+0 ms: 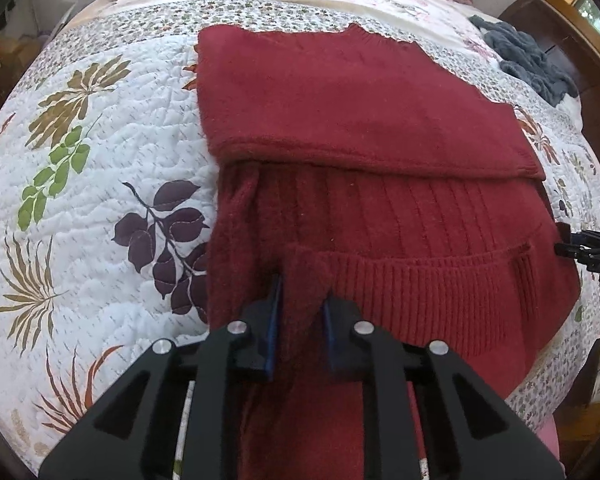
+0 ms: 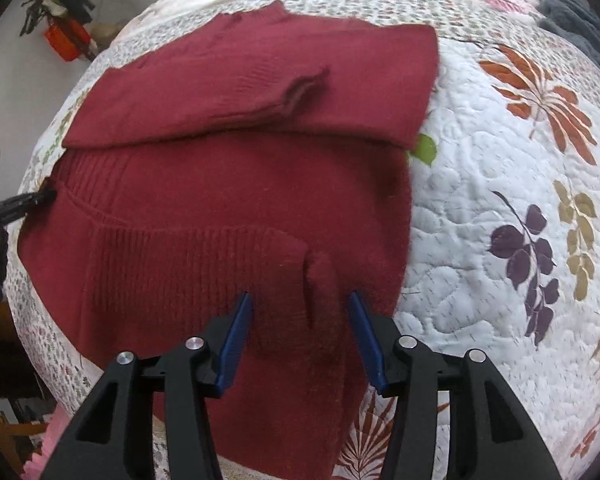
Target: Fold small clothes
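A dark red knit sweater (image 1: 360, 120) lies on the leaf-print quilt (image 1: 100, 168), its upper half folded over with a sleeve cuff (image 2: 304, 88) on top. The ribbed hem (image 1: 440, 288) faces me. My left gripper (image 1: 302, 292) is shut on a bunched fold at the hem's left corner. My right gripper (image 2: 300, 295) is open, its blue pads (image 2: 236, 340) spread on either side of a raised fold at the sweater's (image 2: 240, 184) right corner. Each gripper's tip shows at the other view's edge, the right gripper (image 1: 564, 249) and the left gripper (image 2: 40, 198), both touching the sweater's side.
A grey-blue garment (image 1: 528, 60) lies crumpled at the far right of the bed, also seen as the grey-blue garment (image 2: 580, 28). A dark wooden headboard (image 1: 556, 32) stands behind it. An orange-red object (image 2: 64, 40) sits off the bed's far left. The quilt (image 2: 500, 200) spreads right of the sweater.
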Demonstrator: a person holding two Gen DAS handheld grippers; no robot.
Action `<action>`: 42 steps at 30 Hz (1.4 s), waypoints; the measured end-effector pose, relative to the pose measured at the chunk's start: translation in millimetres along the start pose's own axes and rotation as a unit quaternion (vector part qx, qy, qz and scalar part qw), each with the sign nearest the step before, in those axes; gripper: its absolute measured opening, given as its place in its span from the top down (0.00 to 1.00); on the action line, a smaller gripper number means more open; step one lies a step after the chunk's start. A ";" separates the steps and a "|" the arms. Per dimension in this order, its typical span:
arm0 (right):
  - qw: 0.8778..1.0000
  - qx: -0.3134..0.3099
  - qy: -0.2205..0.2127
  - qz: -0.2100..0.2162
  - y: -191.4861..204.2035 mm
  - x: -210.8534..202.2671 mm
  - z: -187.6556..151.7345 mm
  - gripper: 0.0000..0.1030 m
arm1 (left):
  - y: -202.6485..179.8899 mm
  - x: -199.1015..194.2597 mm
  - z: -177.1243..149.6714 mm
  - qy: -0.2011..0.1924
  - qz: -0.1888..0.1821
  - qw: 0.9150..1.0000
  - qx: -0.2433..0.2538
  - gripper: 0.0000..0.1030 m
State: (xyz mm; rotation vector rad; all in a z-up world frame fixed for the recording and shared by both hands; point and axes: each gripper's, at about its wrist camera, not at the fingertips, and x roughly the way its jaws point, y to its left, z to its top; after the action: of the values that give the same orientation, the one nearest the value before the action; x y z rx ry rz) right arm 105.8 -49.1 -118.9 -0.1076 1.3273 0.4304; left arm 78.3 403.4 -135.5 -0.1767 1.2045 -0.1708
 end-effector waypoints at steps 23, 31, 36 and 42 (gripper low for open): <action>0.998 -0.005 -0.037 0.058 16.2 -24.6 -17.2 0.93 | -14.4 -23.1 -20.8 -0.038 -0.016 0.999 -0.001 0.94; 0.991 0.040 -0.094 0.091 -0.2 -71.6 -39.7 0.94 | -18.2 -75.9 -39.3 -0.098 -0.027 0.995 -0.009 0.95; 0.986 0.036 -0.136 0.088 -4.0 -109.1 -24.8 0.94 | -22.1 -108.8 -24.5 -0.146 -0.022 0.989 -0.008 0.95; 0.982 0.033 -0.176 0.063 -4.6 -141.5 29.8 0.94 | -34.1 -138.6 28.2 -0.208 -0.007 0.978 0.002 0.95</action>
State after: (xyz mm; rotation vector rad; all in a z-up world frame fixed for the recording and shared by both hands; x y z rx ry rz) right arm 109.9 -78.2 22.8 0.1051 1.0000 0.4882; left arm 55.1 402.6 8.1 -0.2058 0.7856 -0.1406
